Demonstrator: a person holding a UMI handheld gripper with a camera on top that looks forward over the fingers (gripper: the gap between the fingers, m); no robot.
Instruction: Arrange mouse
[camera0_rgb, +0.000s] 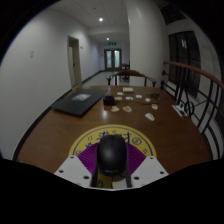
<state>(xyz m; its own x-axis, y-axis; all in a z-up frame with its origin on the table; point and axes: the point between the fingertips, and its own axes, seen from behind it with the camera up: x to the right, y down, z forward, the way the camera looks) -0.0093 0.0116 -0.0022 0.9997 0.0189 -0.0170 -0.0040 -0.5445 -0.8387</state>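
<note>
A black computer mouse (112, 156) sits between my gripper's (112, 172) two fingers, with the purple pads (88, 160) pressing on its left and right sides. The gripper is shut on the mouse. Under and just beyond the mouse lies a round disc with a yellow lettered rim (110, 133) on the brown wooden table (70, 125). I cannot see whether the mouse rests on the disc or hangs just above it.
A dark flat laptop-like thing (77, 101) lies on the table at the far left. Several small white items (135, 98) are scattered over the far half. A railing (195, 95) runs along the right, and a corridor with doors (112, 60) lies beyond.
</note>
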